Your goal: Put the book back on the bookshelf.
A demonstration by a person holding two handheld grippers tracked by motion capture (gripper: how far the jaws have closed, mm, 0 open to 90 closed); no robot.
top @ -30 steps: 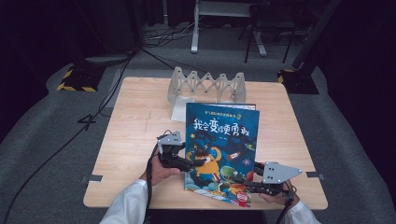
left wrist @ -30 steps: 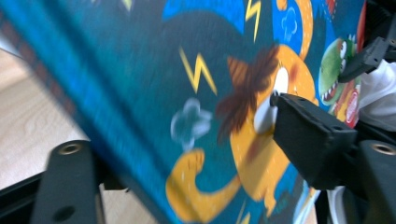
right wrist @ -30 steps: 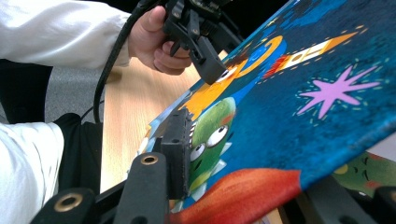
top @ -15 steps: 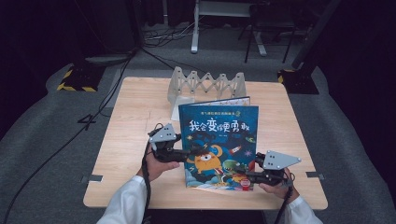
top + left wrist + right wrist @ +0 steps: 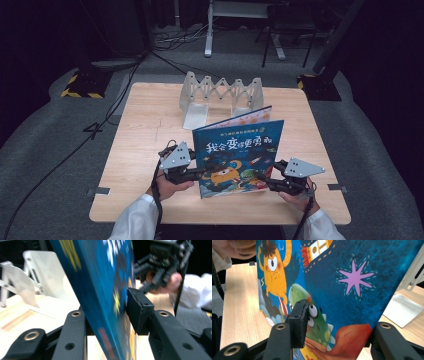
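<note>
A blue picture book [image 5: 237, 155] with a cartoon monster cover stands tilted up off the table, held from both sides. My left gripper [image 5: 197, 173] has just been closing and is shut on the book's left edge. In the left gripper view the book [image 5: 100, 290] runs between the jaws and one pad [image 5: 137, 307] presses the cover. My right gripper [image 5: 265, 181] is at the lower right corner and has just been opening. There the book [image 5: 352, 277] slants between the wide jaws, one pad [image 5: 298, 322] lies against the cover, and the other jaw is hidden behind it.
A pale folding rack [image 5: 222, 92] stands at the back of the wooden table [image 5: 145, 130], with its flat white foot plate [image 5: 196, 116] in front. A lighter page edge [image 5: 250, 112] shows behind the book's top. Dark floor and cables surround the table.
The book has risen from lying flat to standing tilted. My left gripper moved up with its left edge. My right gripper shifted slightly along the lower right corner.
</note>
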